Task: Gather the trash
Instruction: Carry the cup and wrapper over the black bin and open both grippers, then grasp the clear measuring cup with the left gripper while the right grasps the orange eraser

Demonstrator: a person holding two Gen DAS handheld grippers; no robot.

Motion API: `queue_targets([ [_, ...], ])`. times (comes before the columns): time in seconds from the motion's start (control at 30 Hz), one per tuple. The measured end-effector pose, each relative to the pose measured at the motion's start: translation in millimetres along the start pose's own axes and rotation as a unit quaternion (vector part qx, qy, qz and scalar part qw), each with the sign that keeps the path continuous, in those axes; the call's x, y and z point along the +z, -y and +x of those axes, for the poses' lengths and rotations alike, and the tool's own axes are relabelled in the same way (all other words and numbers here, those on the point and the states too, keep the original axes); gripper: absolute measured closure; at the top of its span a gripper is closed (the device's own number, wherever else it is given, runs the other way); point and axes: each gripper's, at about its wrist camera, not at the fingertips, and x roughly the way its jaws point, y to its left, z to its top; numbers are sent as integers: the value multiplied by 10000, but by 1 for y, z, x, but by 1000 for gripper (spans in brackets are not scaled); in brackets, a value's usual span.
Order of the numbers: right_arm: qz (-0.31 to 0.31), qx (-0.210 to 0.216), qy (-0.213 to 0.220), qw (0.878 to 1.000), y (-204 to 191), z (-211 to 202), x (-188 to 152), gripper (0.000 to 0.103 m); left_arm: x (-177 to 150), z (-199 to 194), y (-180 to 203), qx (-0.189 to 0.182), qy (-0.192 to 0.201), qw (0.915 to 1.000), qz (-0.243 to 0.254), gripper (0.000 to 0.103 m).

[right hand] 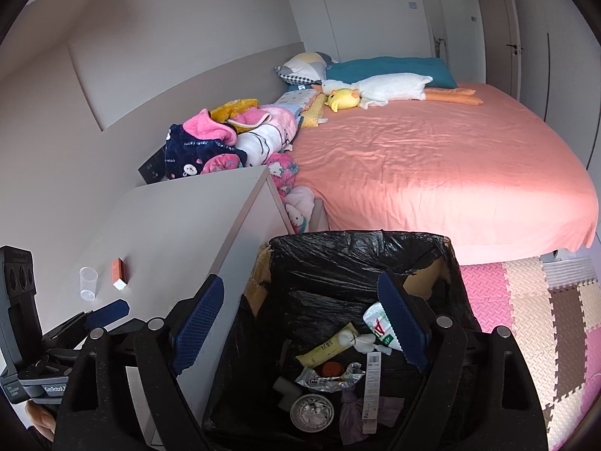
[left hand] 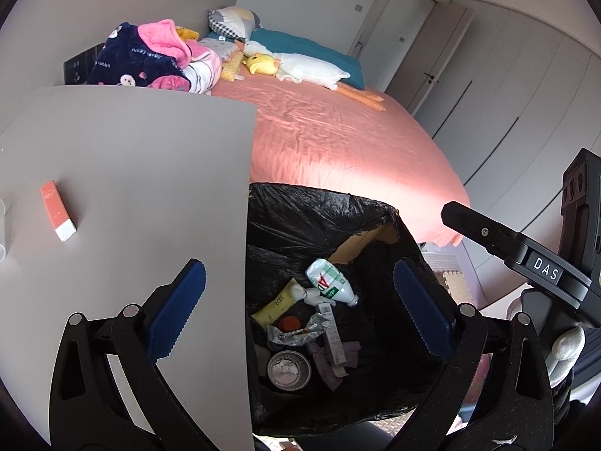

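A cardboard bin lined with a black bag [left hand: 300,210] [right hand: 338,251] stands between the nightstand and the bed. It holds trash: a small plastic bottle [left hand: 330,282] [right hand: 377,325], a yellow wrapper [left hand: 276,302] [right hand: 326,345], a foil cup [left hand: 289,370] [right hand: 311,411] and a long carton [left hand: 332,332] [right hand: 371,391]. My left gripper [left hand: 300,297] is open and empty above the bin's left edge. My right gripper [right hand: 304,319] is open and empty above the bin. An orange and white box [left hand: 58,210] [right hand: 119,274] lies on the nightstand.
The grey nightstand top [left hand: 131,173] [right hand: 180,225] is left of the bin. A clear plastic cup [right hand: 89,282] stands on it. The bed with a pink sheet [left hand: 338,139] [right hand: 432,165] holds clothes, pillows and plush toys. Foam floor mats [right hand: 544,319] lie to the right.
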Motion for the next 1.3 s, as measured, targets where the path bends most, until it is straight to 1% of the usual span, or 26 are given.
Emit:
queue_targets([
  [0.57,-435,353,-130,9983,-53,20,-4,19,-6,-27,-45,420,213,9984,-315,7],
  [0.87,-645,501,-177,9965,-82,33,-6,19,-10,-42,-70,701,337,9959,-465,7],
  [1.3,-841,701,-473,9929,-119,60,-9,19,-15,-59,-112,1163,457,9896,-706,7],
])
